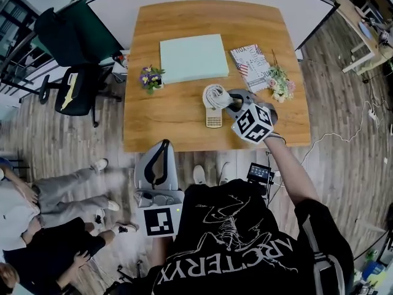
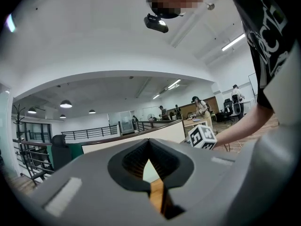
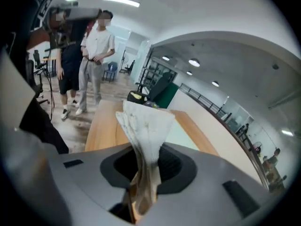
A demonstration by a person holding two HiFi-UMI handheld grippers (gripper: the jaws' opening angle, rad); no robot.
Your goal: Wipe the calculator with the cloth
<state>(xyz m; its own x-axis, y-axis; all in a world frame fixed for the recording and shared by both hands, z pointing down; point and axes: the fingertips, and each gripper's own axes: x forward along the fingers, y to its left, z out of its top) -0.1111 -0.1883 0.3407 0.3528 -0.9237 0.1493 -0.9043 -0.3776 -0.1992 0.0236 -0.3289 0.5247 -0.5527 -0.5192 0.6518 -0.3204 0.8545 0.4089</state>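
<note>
The right gripper [image 1: 232, 102] is clenched on the cloth [image 1: 214, 94]. Its own view shows the white cloth pinched between the two jaws and standing out past them in a crumpled fan. The marker cube [image 1: 253, 123] rides on the back of this gripper, with the person's arm behind it. In the head view the bunched cloth sits just off the gripper's tips, to its left, over the far end of the calculator [image 1: 213, 117]. Whether cloth and calculator touch cannot be told. The calculator lies flat on the wooden table [image 1: 178, 112], its near end sticking out from under the cloth toward the person.

Beyond the right gripper, farther up the table, lies a patterned booklet [image 1: 250, 59]. A spray of flowers [image 1: 279, 83] lies just to the gripper's right. Beyond the cloth and to the left lies a pale green pad [image 1: 193, 57], and left of that pad stands a small posy [image 1: 150, 77].

The left gripper [image 1: 163, 147] is held low by the person's body, off the near edge of the table and well apart from the calculator. Its own view shows its jaws brought together at the tips with nothing between them, only a thin slit through which the table and the green pad show. From it, the right gripper's cube is up and to the right.

Left of the table stands a black chair [image 1: 77, 90], and people [image 1: 37, 208] sit on the floor near the left gripper's side.
</note>
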